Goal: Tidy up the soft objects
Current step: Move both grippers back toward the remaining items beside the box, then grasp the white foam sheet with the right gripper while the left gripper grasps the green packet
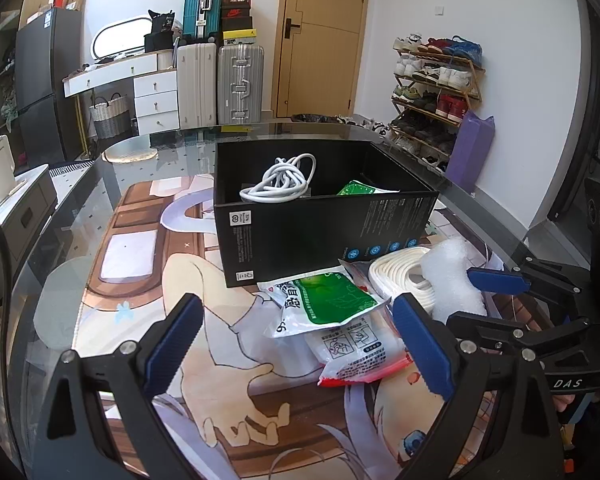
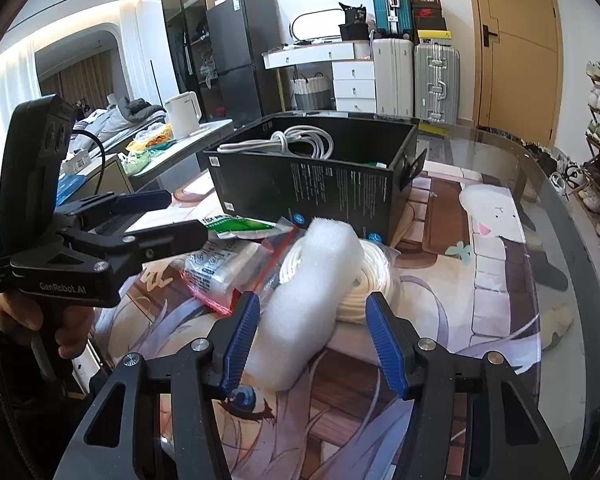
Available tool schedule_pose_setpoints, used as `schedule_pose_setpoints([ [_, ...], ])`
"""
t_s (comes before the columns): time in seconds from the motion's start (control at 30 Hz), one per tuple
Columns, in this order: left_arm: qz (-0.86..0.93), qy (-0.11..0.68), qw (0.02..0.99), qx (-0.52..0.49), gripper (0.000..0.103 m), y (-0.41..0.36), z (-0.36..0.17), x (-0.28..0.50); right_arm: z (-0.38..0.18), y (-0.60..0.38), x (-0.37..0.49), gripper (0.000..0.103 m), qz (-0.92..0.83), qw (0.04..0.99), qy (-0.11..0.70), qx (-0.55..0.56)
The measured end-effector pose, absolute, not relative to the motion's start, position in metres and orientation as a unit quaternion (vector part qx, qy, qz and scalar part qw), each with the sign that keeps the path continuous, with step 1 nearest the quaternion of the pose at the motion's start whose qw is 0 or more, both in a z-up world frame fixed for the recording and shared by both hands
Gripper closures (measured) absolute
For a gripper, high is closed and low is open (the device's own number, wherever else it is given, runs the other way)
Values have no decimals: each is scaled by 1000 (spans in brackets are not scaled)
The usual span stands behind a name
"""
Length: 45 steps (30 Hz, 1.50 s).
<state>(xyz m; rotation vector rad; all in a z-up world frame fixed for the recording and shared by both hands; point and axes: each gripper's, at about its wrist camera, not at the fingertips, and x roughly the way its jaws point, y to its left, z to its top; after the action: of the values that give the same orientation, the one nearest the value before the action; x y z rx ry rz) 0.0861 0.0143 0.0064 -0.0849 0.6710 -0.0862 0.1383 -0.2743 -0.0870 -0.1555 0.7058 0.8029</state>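
The right gripper (image 2: 308,340) straddles a white foam roll (image 2: 300,300); its left pad touches the foam, while the right pad stands clear of it, so nothing is pinched. The foam leans on a coil of white cord (image 2: 372,284) on the glass table (image 2: 560,280). The left gripper (image 1: 296,344) hangs spread wide above a green packet (image 1: 328,300) and a red-edged bag (image 1: 356,356), gripping neither. Behind them stands a black box (image 1: 300,236) holding a white cable (image 1: 284,184) and another green packet (image 1: 358,190).
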Motion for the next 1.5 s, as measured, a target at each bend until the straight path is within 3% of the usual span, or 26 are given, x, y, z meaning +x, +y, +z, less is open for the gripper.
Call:
schedule_pose_setpoints([
  [0.07,-42,329,942,-42,7,14,7,86,-89,-273,138,48,386,855,338,-74],
  [0.17,-42,329,942,-41,7,14,7,86,-91,-271,139,61,391,850,344,-72],
  [0.43,-45,331,942,-41,7,13,5,87,-84,-273,132,73,390,862,317,-74],
  [0.97,-46,363,929,-45,7,4,-3,106,-76,-282,133,75,385,870,302,-63],
  [1.03,-49,366,928,-44,10,1,-3,107,-76,-282,133,75,385,870,301,-63],
  [1.1,-55,368,927,-42,19,-1,-3,107,-76,-282,133,75,385,870,301,-63],
  [1.17,-63,374,924,-41,38,-2,-6,107,-76,-282,133,75,385,871,300,-63],
  [1.5,-67,354,932,-48,45,1,1,96,-73,-283,131,75,384,873,294,-62],
])
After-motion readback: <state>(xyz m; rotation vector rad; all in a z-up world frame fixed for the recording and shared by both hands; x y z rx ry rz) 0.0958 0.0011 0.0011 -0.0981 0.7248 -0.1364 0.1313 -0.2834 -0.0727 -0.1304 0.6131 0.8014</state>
